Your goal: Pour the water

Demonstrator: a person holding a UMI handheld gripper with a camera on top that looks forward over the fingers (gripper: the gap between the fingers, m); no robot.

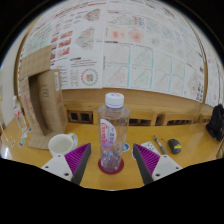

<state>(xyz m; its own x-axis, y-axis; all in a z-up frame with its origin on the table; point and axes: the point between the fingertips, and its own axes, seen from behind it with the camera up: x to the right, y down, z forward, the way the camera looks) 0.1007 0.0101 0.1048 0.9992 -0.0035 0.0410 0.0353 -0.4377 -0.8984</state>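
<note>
A clear plastic water bottle (112,135) with a white cap and a pink label stands upright on a round red coaster (111,166) on the wooden table (185,158). It stands between my gripper's (113,164) two fingers, with a gap at each side. The gripper is open; its purple pads (80,161) flank the bottle's base. A white cup (62,145) sits on the table to the left of the bottle, just beyond the left finger.
A wooden box frame (42,95) stands at the left. A pen (158,146) and a small dark object (174,146) lie to the right. A black object (216,122) sits at the far right. Posters cover the wall (120,45) behind.
</note>
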